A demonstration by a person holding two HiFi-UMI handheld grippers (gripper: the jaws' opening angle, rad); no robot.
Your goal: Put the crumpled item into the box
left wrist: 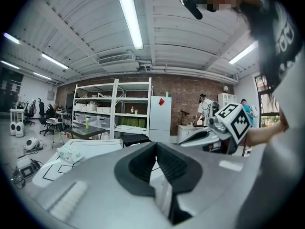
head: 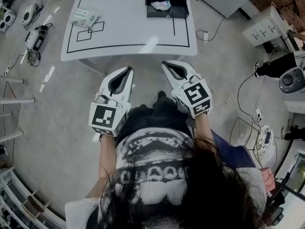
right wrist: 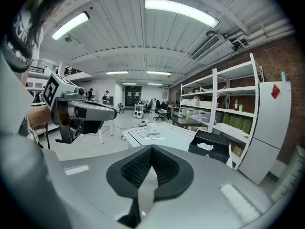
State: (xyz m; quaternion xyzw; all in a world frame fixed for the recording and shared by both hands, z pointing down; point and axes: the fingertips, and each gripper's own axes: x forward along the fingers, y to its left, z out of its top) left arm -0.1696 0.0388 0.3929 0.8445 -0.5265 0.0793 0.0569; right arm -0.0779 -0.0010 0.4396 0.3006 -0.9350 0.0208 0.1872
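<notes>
White crumpled item (head: pixel 160 5) lying inside the open black box (head: pixel 164 14). The box stands at the far edge of the white worktop (head: pixel 124 30), right of centre. Black lines mark rectangles on the worktop, and a pale green packet (head: pixel 84 17) lies near its left edge, well apart from the box. The left hand-held gripper (head: pixel 129 69) and right hand-held gripper (head: pixel 165 62) are held side by side over the grey floor (head: pixel 57 109), short of the worktop's near edge and well apart from the item. Each has its jaws pressed together with nothing between them. The lined stretch of worktop between near edge and box lies open. Room: white shelving (left wrist: pixel 112 104) against a brick wall (left wrist: pixel 183 92).
</notes>
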